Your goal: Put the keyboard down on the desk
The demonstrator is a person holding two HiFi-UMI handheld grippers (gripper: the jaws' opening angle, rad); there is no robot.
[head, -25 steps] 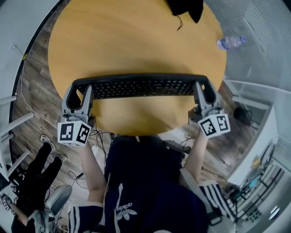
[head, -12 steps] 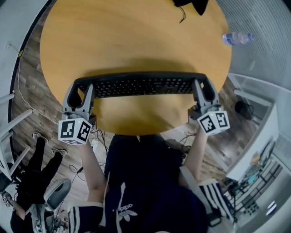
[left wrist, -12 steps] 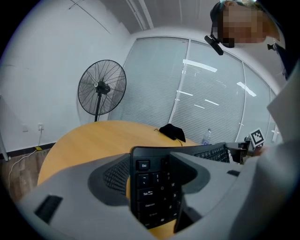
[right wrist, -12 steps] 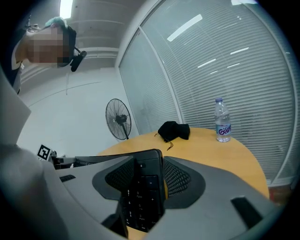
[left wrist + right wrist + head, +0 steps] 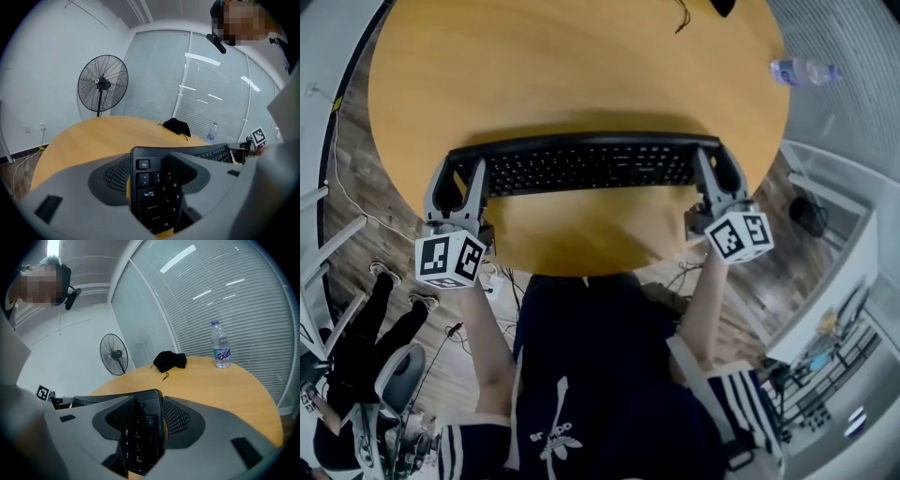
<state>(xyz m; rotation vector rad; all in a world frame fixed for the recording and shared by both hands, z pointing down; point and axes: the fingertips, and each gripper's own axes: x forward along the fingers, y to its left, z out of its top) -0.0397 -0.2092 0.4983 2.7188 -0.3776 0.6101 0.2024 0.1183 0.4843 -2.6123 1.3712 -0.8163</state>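
Observation:
A long black keyboard (image 5: 586, 165) stretches across the near part of the round wooden desk (image 5: 581, 66), held by both ends. My left gripper (image 5: 461, 184) is shut on the keyboard's left end (image 5: 149, 187), by the Esc and Tab keys. My right gripper (image 5: 712, 178) is shut on its right end (image 5: 140, 427), at the number pad. The frames do not show whether the keyboard rests on the desk or hangs just above it.
A black pouch (image 5: 169, 360) lies at the desk's far side. A water bottle (image 5: 220, 350) stands near the far right rim (image 5: 806, 71). A standing fan (image 5: 102, 84) is on the floor beyond the desk. Window blinds line the back wall.
The keyboard and both grippers have shifted slightly forward over the desk in the head view. Both grips are unchanged.

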